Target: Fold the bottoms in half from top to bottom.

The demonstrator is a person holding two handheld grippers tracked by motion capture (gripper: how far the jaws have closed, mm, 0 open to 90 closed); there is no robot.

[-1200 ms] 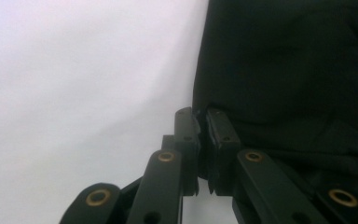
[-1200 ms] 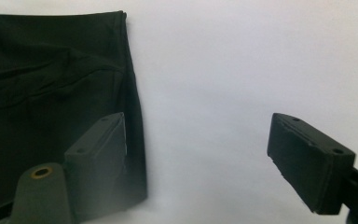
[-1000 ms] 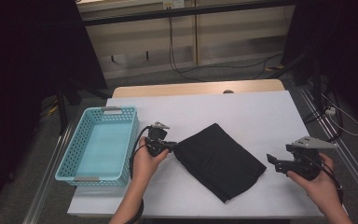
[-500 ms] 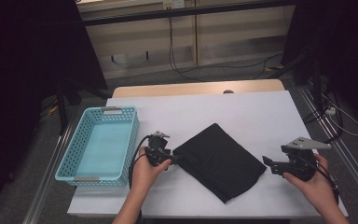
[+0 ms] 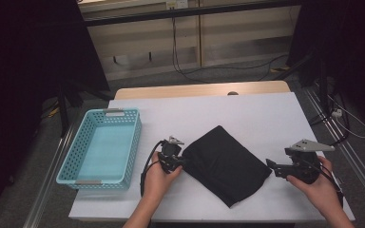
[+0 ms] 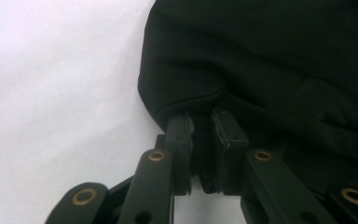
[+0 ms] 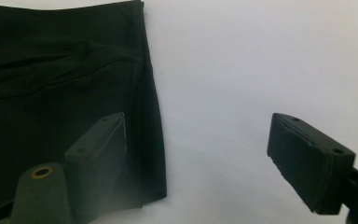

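Left gripper (image 5: pixel 179 163) jaws just closed, now pinched on the near-left corner of the folded black cloth (image 5: pixel 225 164); in the left gripper view (image 6: pixel 204 135) a fold of fabric (image 6: pixel 279 70) sits squeezed between the two pads. Left hand (image 5: pixel 159 175) wraps the gripper body, cable looping off toward the basket side.

Right gripper (image 5: pixel 272 166) jaws wide apart, nothing between them. Its tip sits just beside the cloth's right corner, not clearly touching. In the right gripper view (image 7: pixel 198 140) one jaw overlaps the cloth edge (image 7: pixel 65 84), the other is over bare table; pads grip nothing. Right hand (image 5: pixel 316 178) holds it near the table's front-right.

Cloth lies flat, turned diagonal, mid-table toward the front edge of the white table (image 5: pixel 247 114).

Further left: light-blue perforated plastic basket (image 5: pixel 73 164), near the left edge, apart from the cloth.
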